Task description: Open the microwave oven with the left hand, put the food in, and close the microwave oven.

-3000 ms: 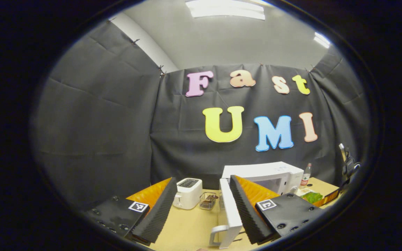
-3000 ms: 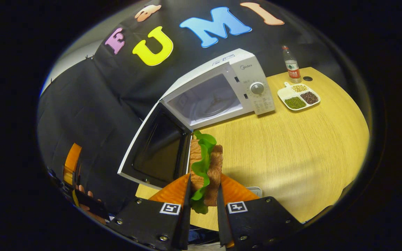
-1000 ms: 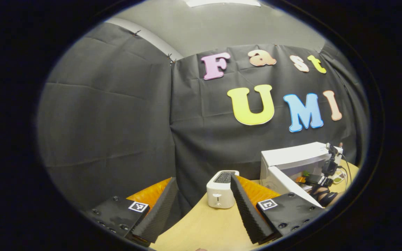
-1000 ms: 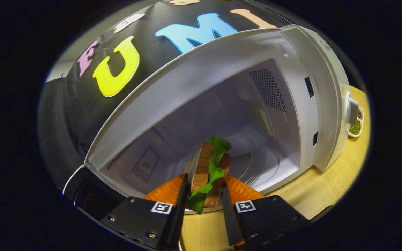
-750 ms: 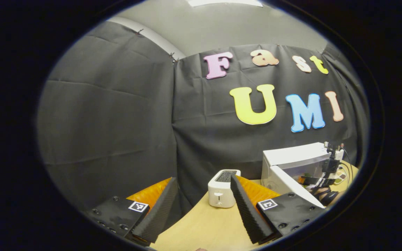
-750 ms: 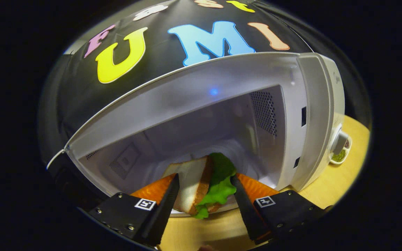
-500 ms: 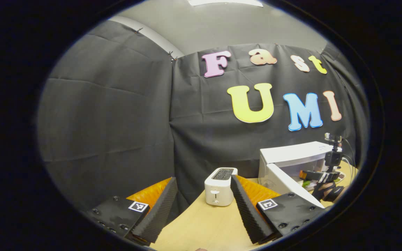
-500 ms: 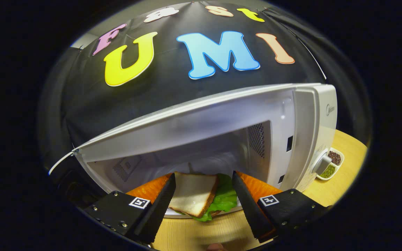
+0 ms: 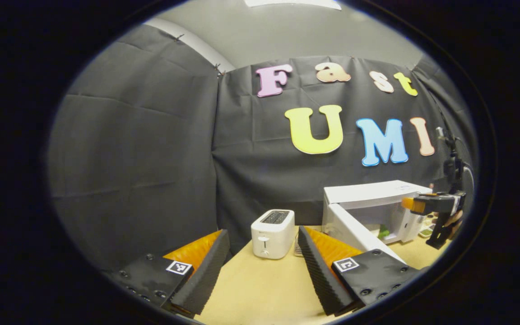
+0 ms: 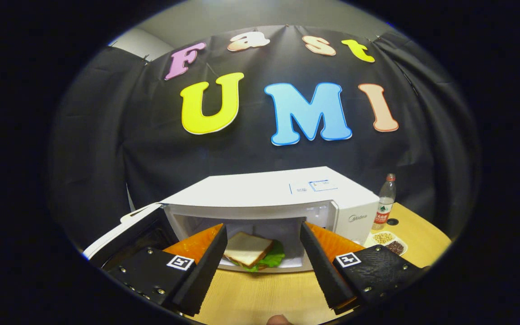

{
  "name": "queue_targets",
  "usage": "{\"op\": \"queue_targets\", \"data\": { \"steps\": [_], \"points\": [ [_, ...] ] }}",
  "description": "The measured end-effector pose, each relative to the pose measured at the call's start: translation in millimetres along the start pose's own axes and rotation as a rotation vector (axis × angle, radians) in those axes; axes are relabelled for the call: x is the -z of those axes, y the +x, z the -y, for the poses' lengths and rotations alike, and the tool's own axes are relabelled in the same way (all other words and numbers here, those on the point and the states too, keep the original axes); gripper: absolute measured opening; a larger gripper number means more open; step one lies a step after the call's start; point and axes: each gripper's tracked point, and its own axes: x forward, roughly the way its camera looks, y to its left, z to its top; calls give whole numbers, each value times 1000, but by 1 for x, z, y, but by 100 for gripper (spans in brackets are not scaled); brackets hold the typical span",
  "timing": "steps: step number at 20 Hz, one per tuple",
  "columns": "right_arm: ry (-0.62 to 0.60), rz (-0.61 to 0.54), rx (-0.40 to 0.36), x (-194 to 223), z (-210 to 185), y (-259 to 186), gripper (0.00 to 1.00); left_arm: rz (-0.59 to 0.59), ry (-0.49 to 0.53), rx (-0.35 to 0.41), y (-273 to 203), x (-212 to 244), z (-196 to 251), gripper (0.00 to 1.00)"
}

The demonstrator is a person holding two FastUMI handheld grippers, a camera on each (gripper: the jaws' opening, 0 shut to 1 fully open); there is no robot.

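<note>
The white microwave (image 10: 282, 189) stands on the wooden table with its door (image 10: 120, 234) swung open to the left. Inside it lies the sandwich (image 10: 251, 253), white bread over green lettuce. My right gripper (image 10: 260, 264) is open in front of the cavity, apart from the sandwich. In the left gripper view my left gripper (image 9: 260, 266) is open with nothing between its fingers, off to the left of the microwave (image 9: 373, 207) and its open door (image 9: 355, 232). A green bit of the sandwich (image 9: 384, 233) shows inside. The right gripper (image 9: 436, 205) hangs in front of the microwave at the far right.
A white toaster (image 9: 272, 234) stands on the table (image 9: 260, 289) left of the microwave. A water bottle (image 10: 384, 196) and a divided dish of beans (image 10: 386, 241) sit to the microwave's right. Black cloth walls close in the back and left.
My right gripper opened, let go of the sandwich inside the microwave and drew back out. The left gripper view swung a little, bringing the microwave and toaster more into view.
</note>
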Motion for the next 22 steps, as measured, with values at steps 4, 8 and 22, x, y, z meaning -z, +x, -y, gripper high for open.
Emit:
{"op": "queue_targets", "data": {
  "steps": [4, 8, 22],
  "points": [
    [0, 45, -22, -27, 11, -55, 98, -4, -18, -11, -14, 9, 8, 100],
    [2, 86, -28, -54, 26, -109, 98, -25, -9, -18, -22, 26, 15, 100],
    [-21, 159, 72, -80, 88, -219, 98, -122, -12, 26, -36, 86, 50, 48]
  ]
}}
